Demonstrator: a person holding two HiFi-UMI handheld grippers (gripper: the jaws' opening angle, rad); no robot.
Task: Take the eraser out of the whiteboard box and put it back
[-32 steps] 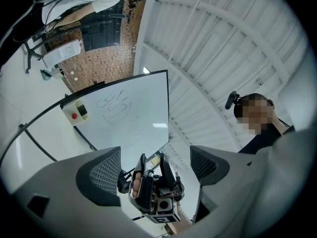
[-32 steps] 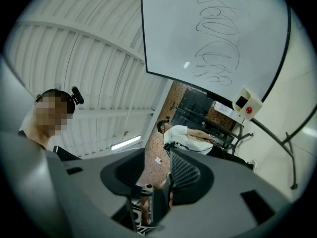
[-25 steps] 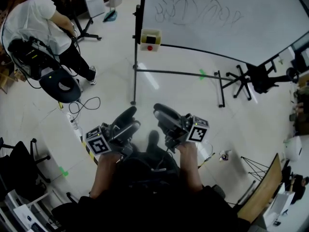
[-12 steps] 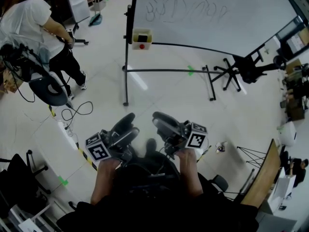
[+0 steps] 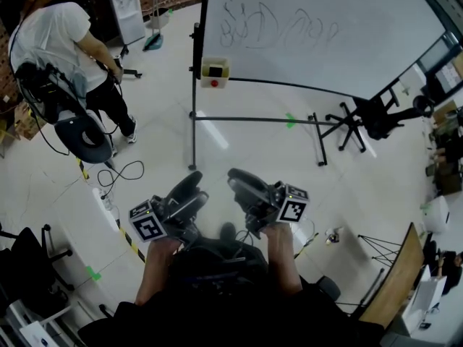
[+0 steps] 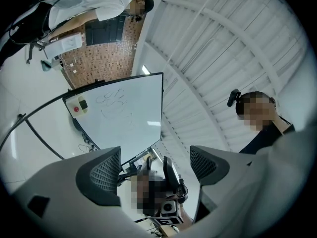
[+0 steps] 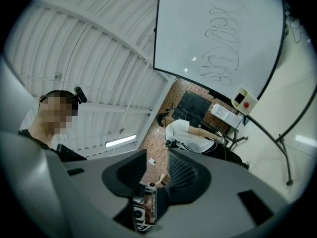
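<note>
From the head view, I hold both grippers low in the middle of the frame, well short of the whiteboard that fills the top. The left gripper sits lower left of centre. In the left gripper view its jaws stand wide apart, and only the room shows between the ribbed pads. The right gripper is just beside it, to the right. Its jaws are narrow, with a slim gap between the pads and nothing in it, and they have just been closing.

The whiteboard box hangs at the board's lower left corner, in the upper middle of the frame and well apart from both grippers. A dark block sits in its upper part above a red dot. I take that block for the eraser, though it is too small for me to be sure.

A person in a white shirt stands at the upper left. An office chair stands at the right, below the board.
</note>
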